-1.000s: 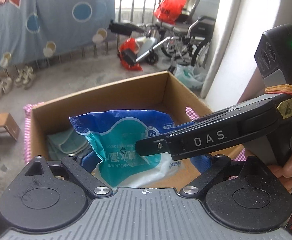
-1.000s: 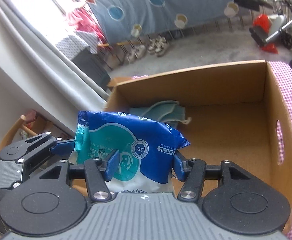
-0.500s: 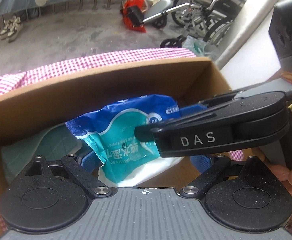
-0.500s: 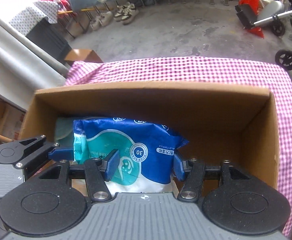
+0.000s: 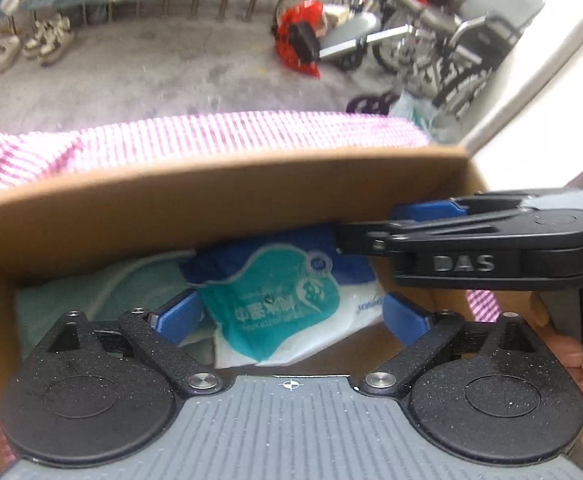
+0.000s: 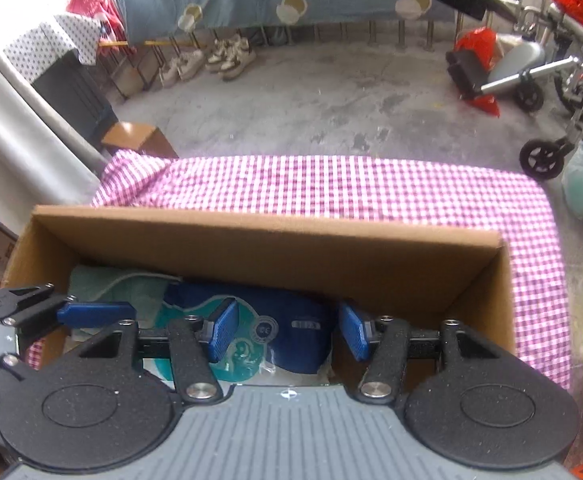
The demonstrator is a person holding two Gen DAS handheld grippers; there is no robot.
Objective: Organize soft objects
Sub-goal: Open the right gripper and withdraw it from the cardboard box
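Both tongs reach down into the open brown cardboard box (image 6: 275,256). The soft blue-and-teal plastic wipes packet (image 5: 279,300) sits low inside it, between the blue pads of the left tongs (image 5: 291,316), which stand wide and clear of its sides. The right tongs (image 6: 287,332) are half spread, pads flanking the packet; contact cannot be told. A folded pale-green cloth (image 5: 91,296) lies left of the packet. Beyond the box spreads pink checked fabric (image 6: 351,188) over the tabletop.

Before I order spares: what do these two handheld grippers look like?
Both match. The left gripper has blue ribbed pads on black speckled linkage arms with silver pivot screws, two round black discs, and a grey ribbed body marked with a small crosshair. The right gripper is the same; its side reads "DAS" in grey letters.
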